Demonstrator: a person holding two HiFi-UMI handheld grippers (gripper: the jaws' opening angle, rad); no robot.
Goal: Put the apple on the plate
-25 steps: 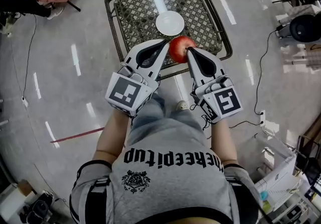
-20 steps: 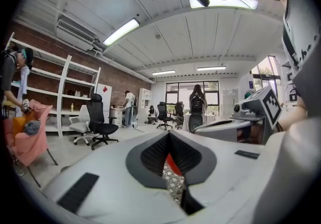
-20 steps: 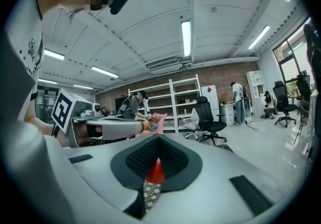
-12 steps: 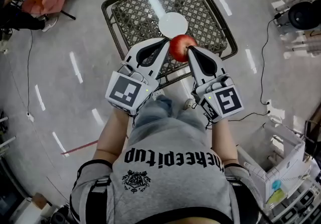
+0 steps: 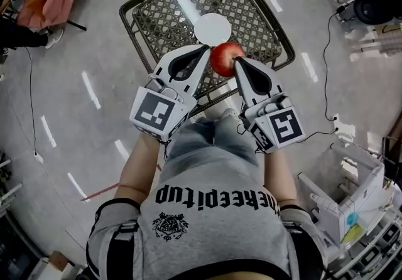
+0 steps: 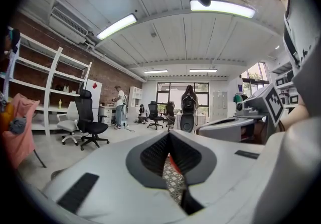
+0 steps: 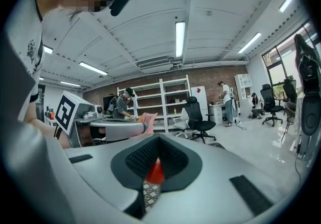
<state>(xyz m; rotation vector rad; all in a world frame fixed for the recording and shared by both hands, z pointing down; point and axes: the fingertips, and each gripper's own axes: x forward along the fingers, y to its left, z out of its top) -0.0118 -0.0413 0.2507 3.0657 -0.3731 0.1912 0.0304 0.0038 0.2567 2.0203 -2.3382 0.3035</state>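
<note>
Apple [image 5: 226, 59] is squeezed between the tips of the left gripper [image 5: 205, 53] and the right gripper [image 5: 239, 63], each with its own jaws pressed together. It hangs above the lattice table [image 5: 157, 18], at the near edge of the white plate [image 5: 212, 26].

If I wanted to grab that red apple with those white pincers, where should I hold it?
Around its widest middle, from two opposite sides, I'd say. The round red apple is smooth and curved, so pressure there shouldn't squeeze it out. It is held that way now: pinched between the closed tips of the left gripper and right gripper.
</note>
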